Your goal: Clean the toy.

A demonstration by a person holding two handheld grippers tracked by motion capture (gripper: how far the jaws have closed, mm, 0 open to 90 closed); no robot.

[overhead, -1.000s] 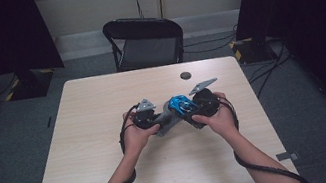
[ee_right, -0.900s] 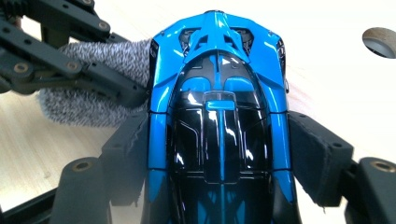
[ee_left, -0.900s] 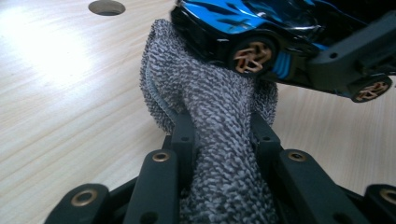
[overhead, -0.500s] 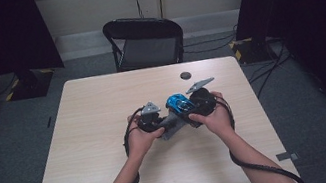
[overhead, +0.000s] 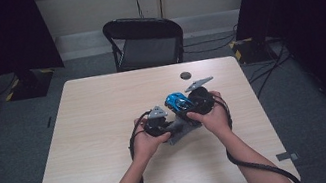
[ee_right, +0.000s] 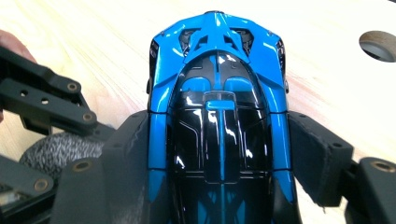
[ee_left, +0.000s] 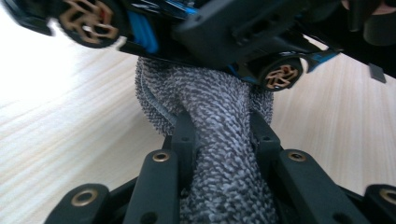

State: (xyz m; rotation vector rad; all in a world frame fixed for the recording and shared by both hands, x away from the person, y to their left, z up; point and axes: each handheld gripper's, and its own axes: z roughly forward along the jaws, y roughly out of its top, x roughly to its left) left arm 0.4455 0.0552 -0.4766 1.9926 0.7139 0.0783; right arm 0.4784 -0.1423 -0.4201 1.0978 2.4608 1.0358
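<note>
The work in hand is wiping a blue and black toy car with a grey cloth. The car is held above the middle of the tabletop, a little to the right, and it does not rest on the wood. The right gripper has its fingers clamped on the two sides of the car body, one pad on each flank. The left gripper has its fingers closed together on a bunched fold of the cloth, and the free end of the cloth presses up against the underside of the car, between the wheels with gold rims.

To do this step well, I think the right hand should keep the car steady and not squeeze harder, because the shiny body can slip from the pads. The left hand should rub with short strokes along the underside and keep the cloth pushed lightly against the plastic. The black fingers themselves should stay off the wheels, so that only the cloth touches. When one part is clean, it seems better to turn the car slowly with the right hand than to stretch the cloth far.

A small dark round thing lies at the far side of the tabletop, well apart from the work.
</note>
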